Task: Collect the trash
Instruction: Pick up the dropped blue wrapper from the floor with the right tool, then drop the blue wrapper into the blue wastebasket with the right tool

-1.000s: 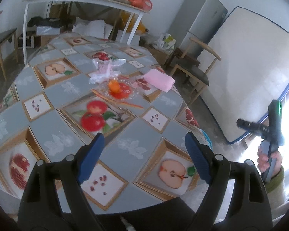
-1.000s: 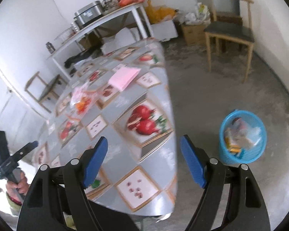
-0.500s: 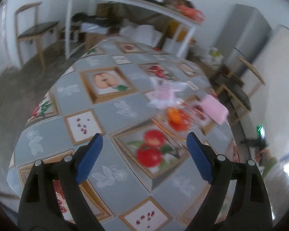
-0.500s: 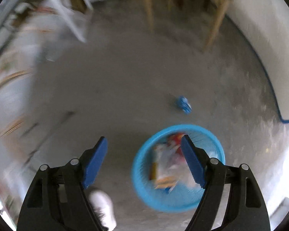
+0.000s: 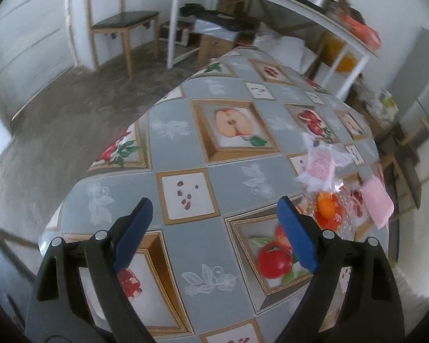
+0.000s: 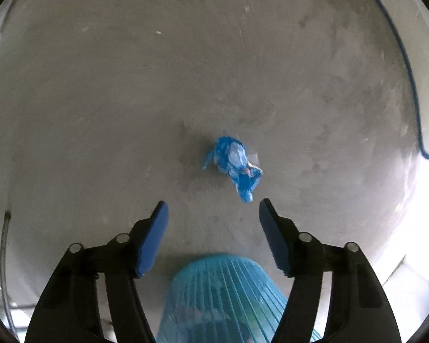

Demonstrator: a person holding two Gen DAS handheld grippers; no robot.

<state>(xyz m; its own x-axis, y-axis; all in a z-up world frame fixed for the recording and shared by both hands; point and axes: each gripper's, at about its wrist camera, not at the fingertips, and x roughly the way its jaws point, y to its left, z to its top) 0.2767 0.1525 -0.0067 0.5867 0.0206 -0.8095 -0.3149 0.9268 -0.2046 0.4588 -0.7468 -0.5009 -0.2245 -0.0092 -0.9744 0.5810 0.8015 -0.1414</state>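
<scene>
In the right wrist view a crumpled blue plastic wrapper (image 6: 234, 165) lies on the grey concrete floor, just beyond my right gripper (image 6: 213, 217), which is open and empty above it. The blue slatted trash basket (image 6: 228, 294) stands below and between its fingers. In the left wrist view my left gripper (image 5: 214, 220) is open and empty above a table (image 5: 186, 177) with a fruit-print cloth. At the table's right lie a crumpled clear and pink plastic bag (image 5: 321, 165), an orange peel (image 5: 326, 205) on a glass dish, and a pink folded cloth (image 5: 377, 200).
A wooden chair (image 5: 120, 23) stands at the back left. A white shelf table (image 5: 271, 5) with a pot and boxes runs along the far wall. A blue-edged mattress border (image 6: 411, 85) curves along the floor's right side.
My right gripper has swung from the basket's top down to the floor beyond it, nearer the blue wrapper. My left gripper has turned further left over the table.
</scene>
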